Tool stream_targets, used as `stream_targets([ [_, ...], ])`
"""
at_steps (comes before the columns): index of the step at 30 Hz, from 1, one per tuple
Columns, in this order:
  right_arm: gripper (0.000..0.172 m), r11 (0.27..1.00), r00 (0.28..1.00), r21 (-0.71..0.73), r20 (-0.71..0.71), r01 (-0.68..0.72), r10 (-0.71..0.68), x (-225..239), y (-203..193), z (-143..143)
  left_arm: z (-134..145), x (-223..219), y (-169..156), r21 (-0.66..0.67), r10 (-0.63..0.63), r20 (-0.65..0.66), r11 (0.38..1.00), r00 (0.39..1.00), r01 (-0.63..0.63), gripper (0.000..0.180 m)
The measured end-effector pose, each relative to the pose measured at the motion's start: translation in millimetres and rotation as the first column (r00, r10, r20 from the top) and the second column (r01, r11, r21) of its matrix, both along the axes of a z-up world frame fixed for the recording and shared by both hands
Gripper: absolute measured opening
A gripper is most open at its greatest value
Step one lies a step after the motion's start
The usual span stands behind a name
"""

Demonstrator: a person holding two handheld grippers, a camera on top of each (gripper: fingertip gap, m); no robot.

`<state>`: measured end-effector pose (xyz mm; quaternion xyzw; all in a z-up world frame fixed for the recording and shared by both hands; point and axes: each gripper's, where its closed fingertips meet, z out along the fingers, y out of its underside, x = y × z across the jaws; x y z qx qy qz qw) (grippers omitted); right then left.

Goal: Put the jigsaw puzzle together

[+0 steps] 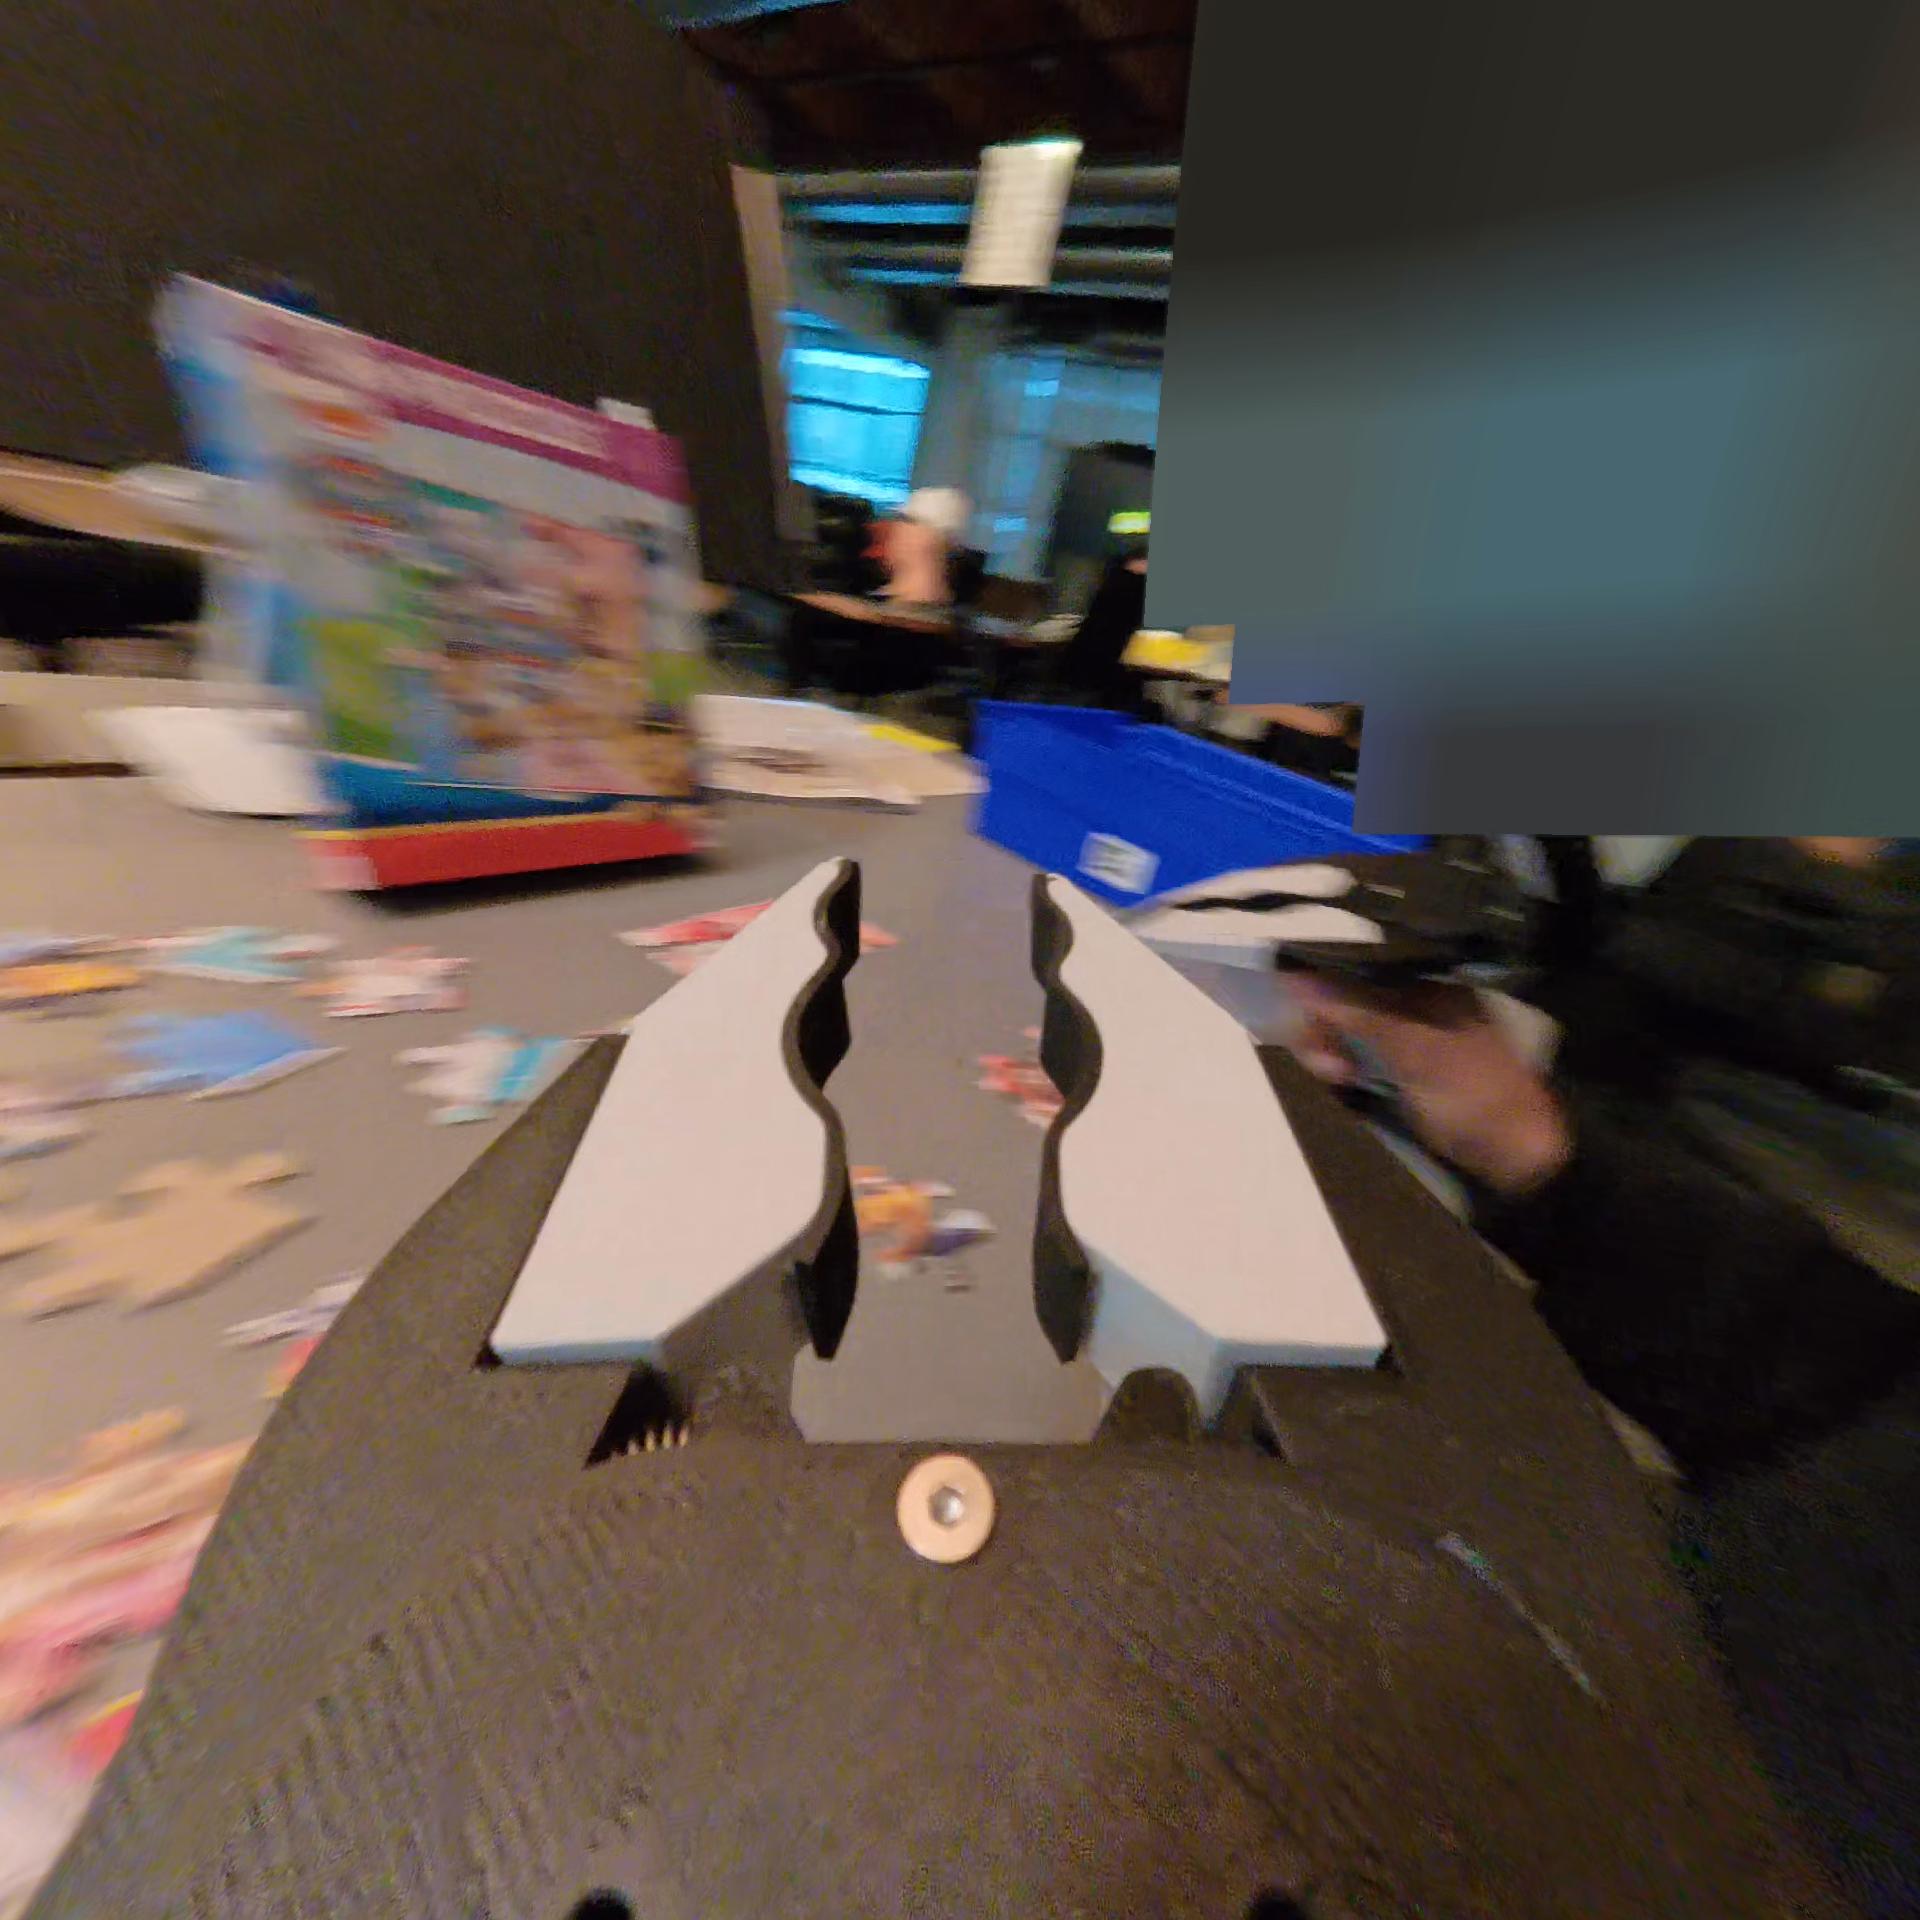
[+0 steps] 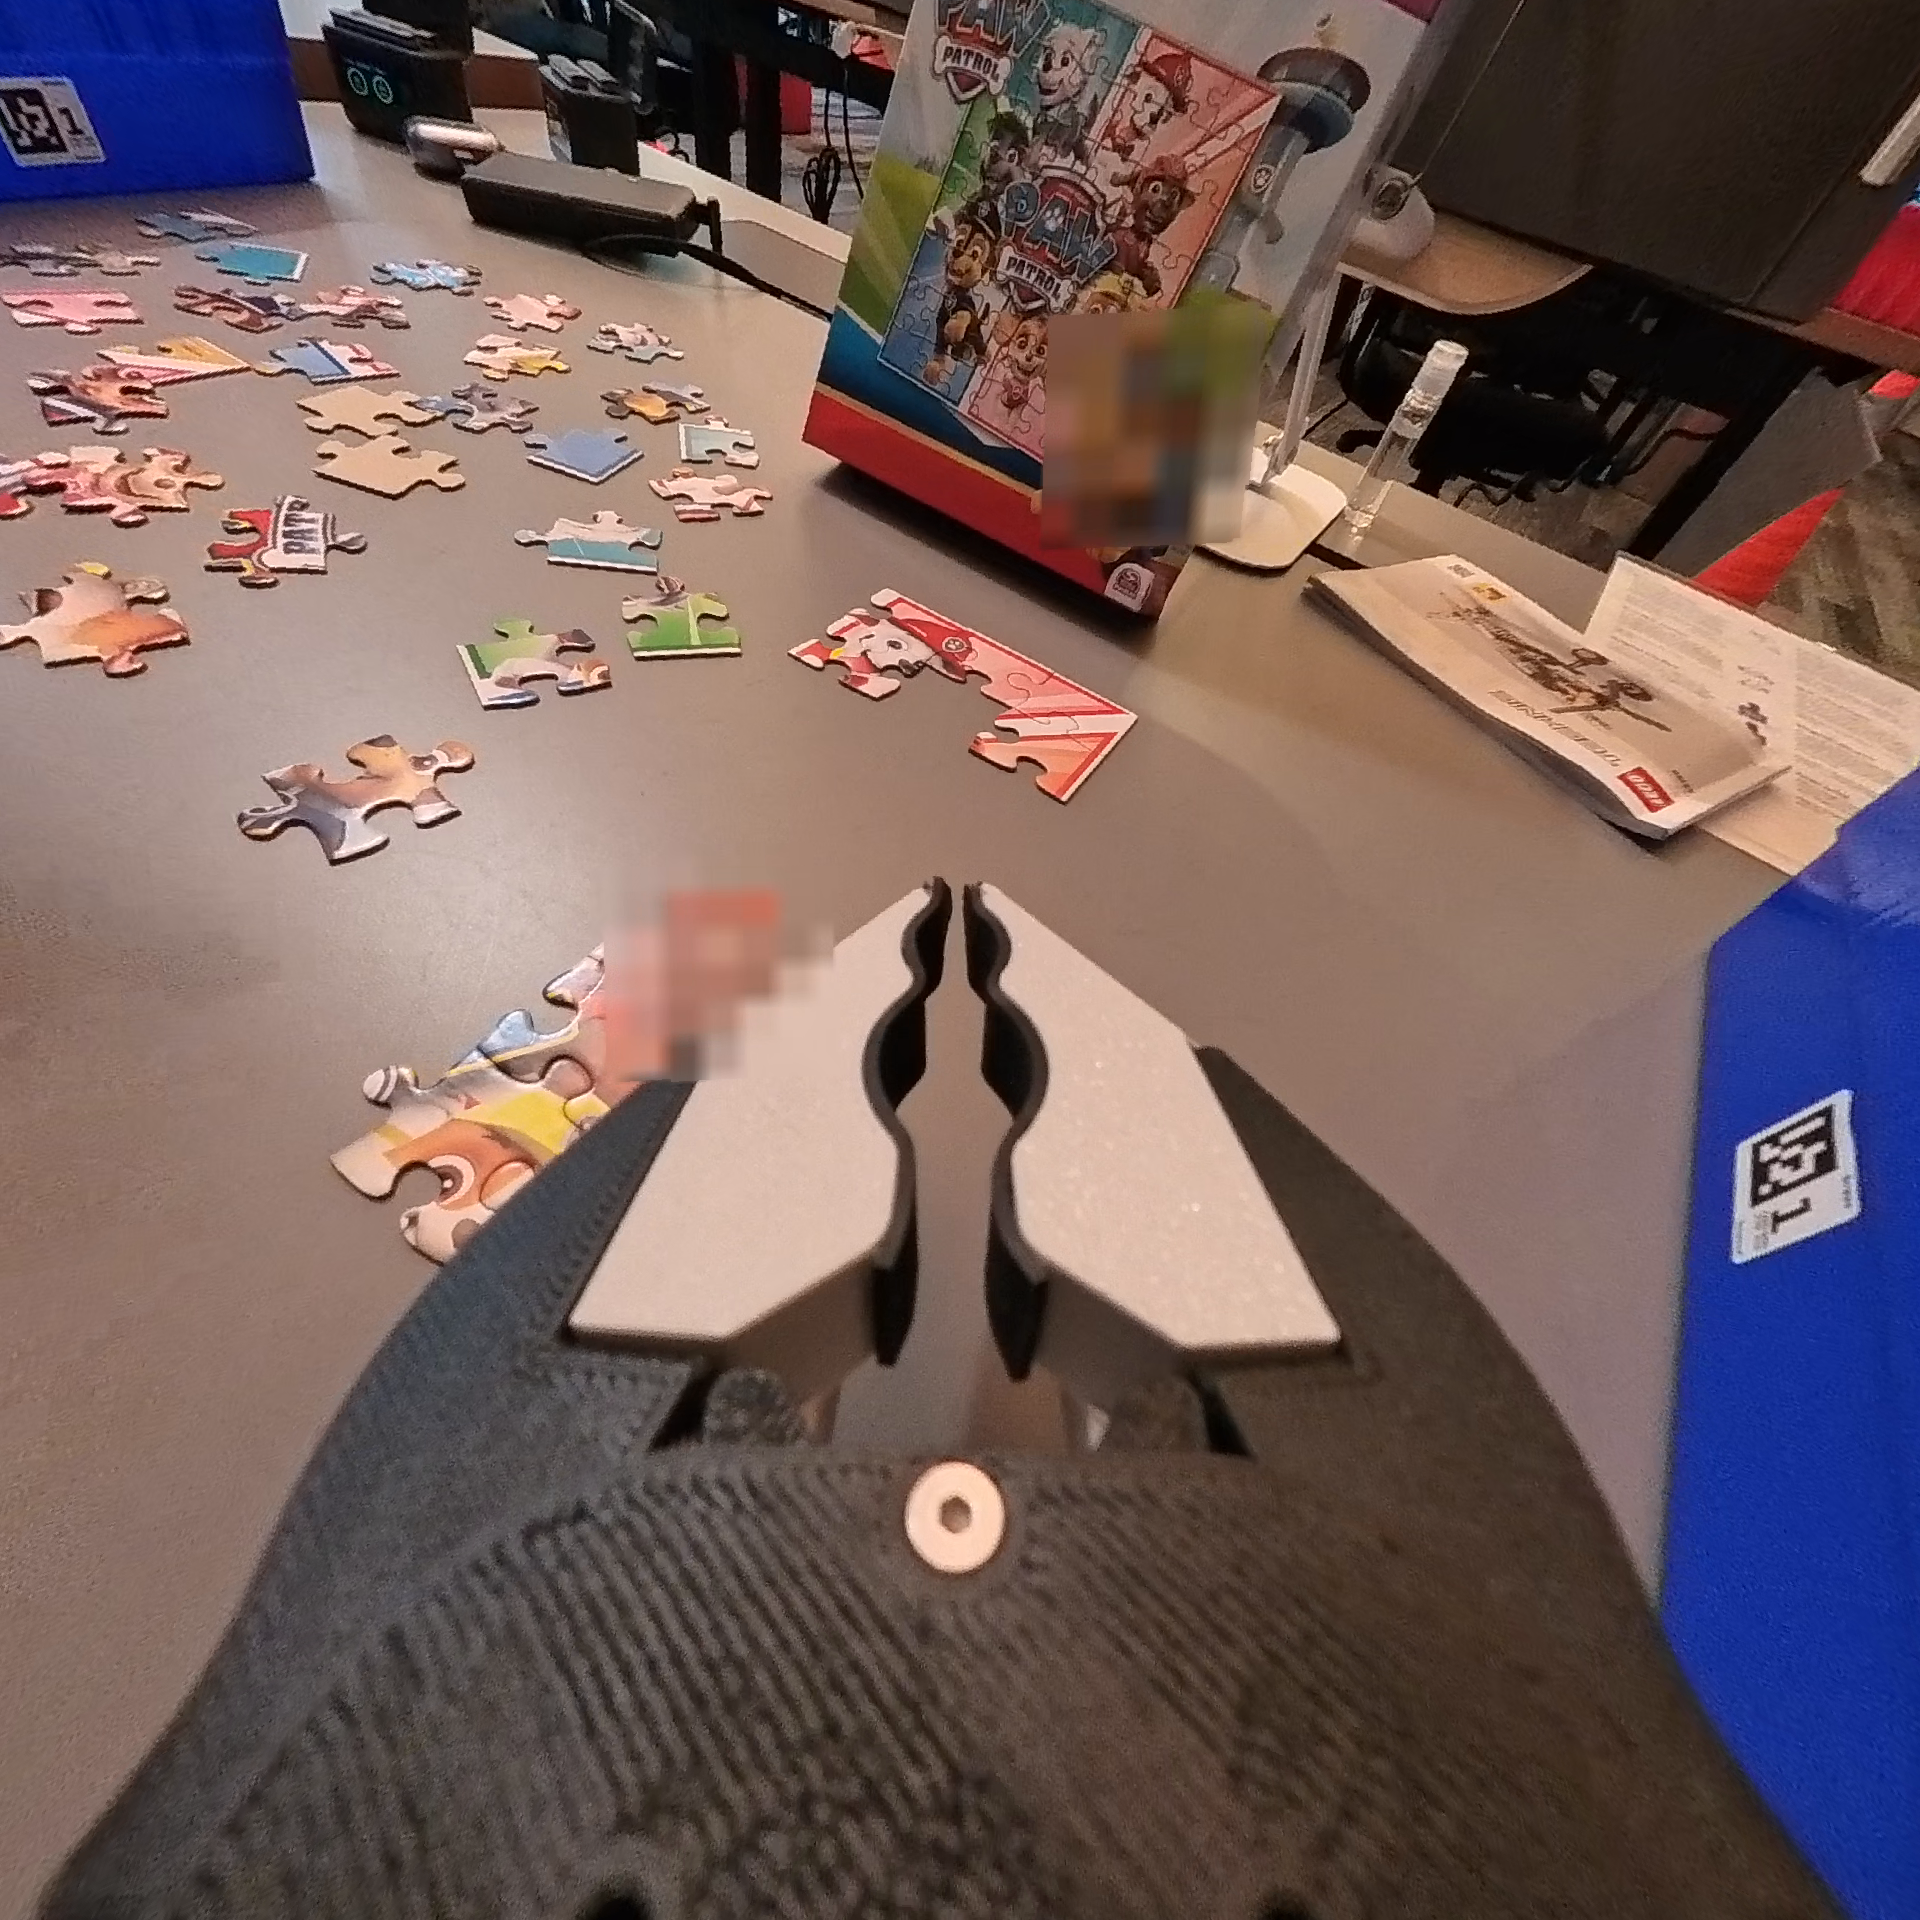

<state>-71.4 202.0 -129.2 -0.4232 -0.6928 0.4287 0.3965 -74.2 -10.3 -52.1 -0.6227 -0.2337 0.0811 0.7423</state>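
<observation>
The left wrist view is smeared throughout: the puzzle box (image 1: 457,603) and loose puzzle pieces (image 1: 218,1049) on the desk (image 1: 582,925) show only as colour patches. In the right wrist view, the blue bin (image 2: 1808,1299) is cut off by the right edge, and the hand-held gripper's body covers part of a joined cluster of pieces (image 2: 468,1132).

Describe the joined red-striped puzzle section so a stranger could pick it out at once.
Start at the upright puzzle box on the grey table. Just in front of its red bottom edge lies the red-striped section, a few pieces already locked together. Unlike the single loose pieces scattered to its left, it is an assembled corner with straight edges and red and pink diagonal stripes.
</observation>
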Motion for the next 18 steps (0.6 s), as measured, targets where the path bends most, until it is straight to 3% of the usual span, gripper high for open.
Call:
stream_targets([
  [3, 0.001, 1.000, 1.000, 0.006, 0.003, 0.001, -0.001, -0.2, -0.2, -0.7, -7.4, -52.8, -61.0, -0.130, 0.212, 0.141, 0.972, 0.967, -0.194, 0.049],
  [5, 0.001, 1.000, 1.000, 0.011, 0.011, 0.002, -0.002, -0.8, -0.3, -2.2, -42.8, -67.9, -86.1, -0.303, 0.277, 0.278, 0.934, 0.920, -0.190, 0.064],
  [8, 0.001, 1.000, 1.000, 0.020, 0.011, 0.002, -0.003, -0.8, -0.8, -2.6, -97.4, -80.9, -117.3, -0.538, 0.421, 0.316, 0.818, 0.850, -0.205, 0.070],
  [11, 0.001, 1.000, 1.000, 0.027, 0.009, 0.003, -0.003, -0.7, -1.2, -2.8, -110.5, -79.9, -114.0, -0.560, 0.409, 0.340, 0.811, 0.847, -0.167, 0.071],
  [15, 0.001, 1.000, 1.000, 0.029, 0.009, 0.000, 0.000, -0.6, -1.8, -3.0, -121.7, -83.6, -120.7, -0.663, 0.470, 0.261, 0.722, 0.843, -0.197, 0.070],
  [18, 0.001, 1.000, 1.000, 0.028, 0.010, -0.002, 0.002, -0.5, -2.1, -3.0, -126.4, -83.8, -121.0, -0.682, 0.477, 0.261, 0.707, 0.840, -0.189, 0.066],
])
